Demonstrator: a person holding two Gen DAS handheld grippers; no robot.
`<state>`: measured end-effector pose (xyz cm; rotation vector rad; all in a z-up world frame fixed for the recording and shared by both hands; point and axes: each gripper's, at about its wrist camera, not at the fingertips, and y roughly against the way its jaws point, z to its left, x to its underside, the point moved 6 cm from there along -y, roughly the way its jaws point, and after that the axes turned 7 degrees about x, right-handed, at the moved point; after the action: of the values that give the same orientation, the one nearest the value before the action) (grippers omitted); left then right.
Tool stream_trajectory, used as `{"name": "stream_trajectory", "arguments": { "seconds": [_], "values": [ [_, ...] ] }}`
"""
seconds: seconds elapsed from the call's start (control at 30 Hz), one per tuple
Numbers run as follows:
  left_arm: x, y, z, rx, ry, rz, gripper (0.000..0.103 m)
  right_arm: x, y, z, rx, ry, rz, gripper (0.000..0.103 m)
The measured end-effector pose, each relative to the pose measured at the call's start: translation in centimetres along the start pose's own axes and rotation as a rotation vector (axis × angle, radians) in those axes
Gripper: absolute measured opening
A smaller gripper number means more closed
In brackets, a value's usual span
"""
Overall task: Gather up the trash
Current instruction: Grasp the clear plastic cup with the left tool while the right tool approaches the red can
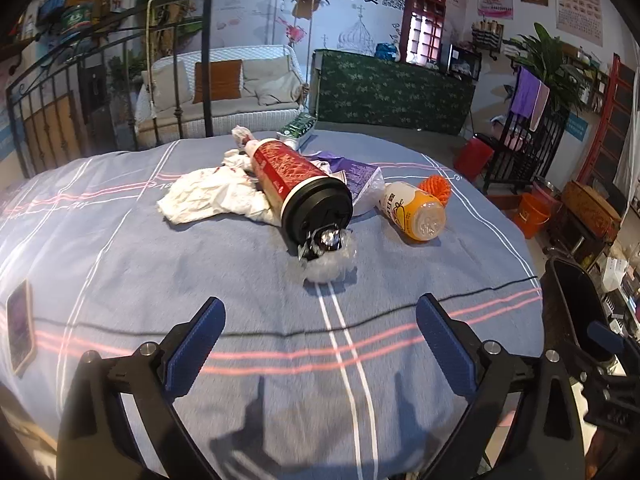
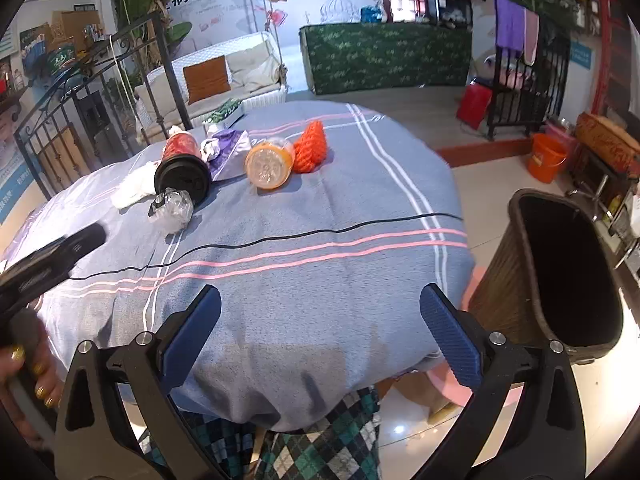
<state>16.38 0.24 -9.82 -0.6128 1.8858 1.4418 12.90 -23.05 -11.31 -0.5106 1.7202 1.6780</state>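
While both grippers hang spread and empty above the near side of the blue-grey striped bedcover (image 1: 120,240), nothing looks collected yet, so I judge this the approach to a first pick. The left gripper (image 1: 320,320) points at the litter, its blue pads wide apart and holding nothing; the right gripper (image 2: 320,308) is likewise released, close to the dark woven wastebasket (image 2: 520,280) standing on the floor beside the bed.

All the trash lies in a cluster toward the far part of the cover: a red cylindrical canister with a black cap (image 1: 296,184) on its side, a crumpled clear plastic wrapper (image 1: 328,256) just in front of its cap, crumpled white paper (image 1: 208,196) beside it, a purple-and-white plastic packet (image 1: 360,176) behind, an orange drink bottle with a white label (image 1: 416,212) lying down, an orange foam net sleeve (image 1: 436,188) touching it, and a green-printed carton (image 1: 298,126) at the far edge.

Nearest the left gripper is the clear wrapper; the next move likely calls for reaching forward, closing gently on that light, springy wad, then carrying it right to the basket.

Writing: the back wall banner reads "美业常年" and "学员" in part, and the red booth-shaped cabinet (image 1: 426,20) seems to say "TELEPHONE". The bottle label is too blurred to read.
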Motion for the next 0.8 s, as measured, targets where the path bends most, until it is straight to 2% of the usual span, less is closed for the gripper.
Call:
{"name": "stream_trajectory", "arguments": {
  "seconds": [0.2,0.4,0.5,0.63,0.8],
  "values": [
    [-1.7,-4.5,0.5,0.020,-0.003,0.093,0.088,-0.4,-1.8,0.1,-0.018,-0.026,0.045,0.098],
    [-2.5,-8.2,0.8,0.006,0.016,0.160,0.087,-0.5,-3.2,0.5,-0.002,0.015,0.075,0.098],
    [-2.4,-9.5,1.0,0.018,0.049,0.195,0.078,-0.6,-3.9,0.7,0.003,0.021,0.085,0.098],
    [-2.2,-10.2,1.5,0.037,0.106,0.223,0.057,-0.7,-4.4,0.9,0.003,0.024,0.096,0.098],
    [-1.8,-9.2,1.7,0.053,0.135,0.186,0.047,-0.6,-5.0,1.5,0.003,0.047,0.110,0.098]
  ]
}}
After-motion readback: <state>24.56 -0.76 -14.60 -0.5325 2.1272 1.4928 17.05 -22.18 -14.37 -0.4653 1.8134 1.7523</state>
